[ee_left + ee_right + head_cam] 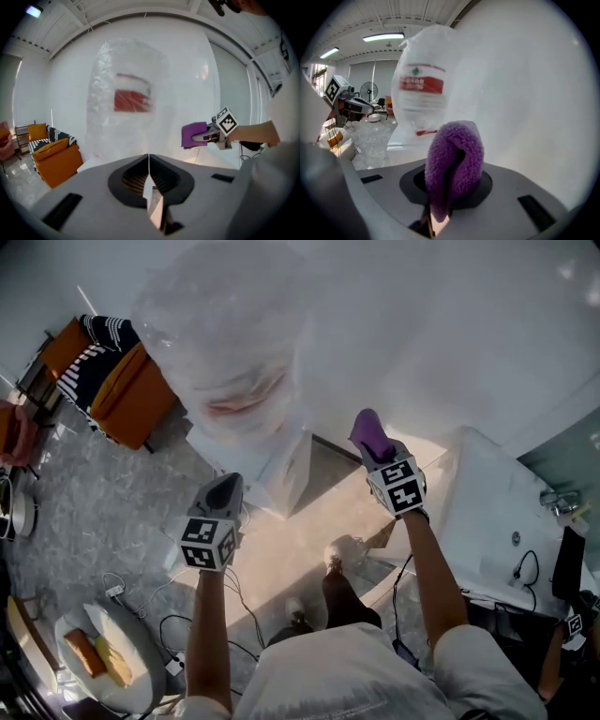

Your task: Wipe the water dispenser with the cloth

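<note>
The white water dispenser (286,472) stands against the wall, with a plastic-wrapped bottle (230,352) bearing a red label on top. My right gripper (371,435) is shut on a purple fleece cloth (367,430), held up to the right of the bottle and apart from it. In the right gripper view the cloth (457,152) is folded over the jaws, with the bottle (423,96) ahead on the left. My left gripper (223,487) is shut and holds nothing, just left of the dispenser's body. In its own view the left gripper (149,163) faces the bottle (132,99).
An orange sofa (127,390) with a striped cushion stands at the left. A round white table (131,676) with yellow items is near my feet, and cables (173,615) trail over the marble floor. A white counter (502,512) is at the right.
</note>
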Demonstrator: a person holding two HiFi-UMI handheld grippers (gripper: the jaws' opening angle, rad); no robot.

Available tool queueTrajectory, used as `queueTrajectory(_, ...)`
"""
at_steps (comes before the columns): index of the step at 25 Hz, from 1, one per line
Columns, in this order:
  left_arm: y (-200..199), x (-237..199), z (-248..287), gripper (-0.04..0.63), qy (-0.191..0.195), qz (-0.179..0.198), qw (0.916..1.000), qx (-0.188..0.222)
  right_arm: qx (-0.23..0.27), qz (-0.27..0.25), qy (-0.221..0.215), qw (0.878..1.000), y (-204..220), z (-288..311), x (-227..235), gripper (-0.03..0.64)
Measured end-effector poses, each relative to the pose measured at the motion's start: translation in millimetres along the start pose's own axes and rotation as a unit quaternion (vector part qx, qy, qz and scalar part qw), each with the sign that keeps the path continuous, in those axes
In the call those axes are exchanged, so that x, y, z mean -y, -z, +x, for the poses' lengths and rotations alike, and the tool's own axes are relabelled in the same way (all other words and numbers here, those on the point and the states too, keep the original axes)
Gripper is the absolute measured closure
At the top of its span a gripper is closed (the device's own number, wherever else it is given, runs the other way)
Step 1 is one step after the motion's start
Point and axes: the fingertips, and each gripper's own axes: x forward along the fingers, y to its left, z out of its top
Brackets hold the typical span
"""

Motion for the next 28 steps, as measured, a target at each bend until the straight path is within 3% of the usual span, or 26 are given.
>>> queueTrajectory(7, 27, -21, 33, 0.578, -0.047, -0.031, 0.9974, -0.044, -0.062, -0.005, -0.057, 0.996, 40, 112, 6, 0.565)
queueTrajectory(15, 61, -38, 33, 0.578, -0.080, -0.079, 0.9922, -0.054, -0.108, -0.048, -0.086, 0.989, 59, 206, -20, 0.565)
queueTrajectory(28, 81, -34, -2, 0.578, -0.087, -0.086, 0.9912, -0.051, -0.082, -0.121, -0.150, 0.978, 51, 197, -112, 0.565)
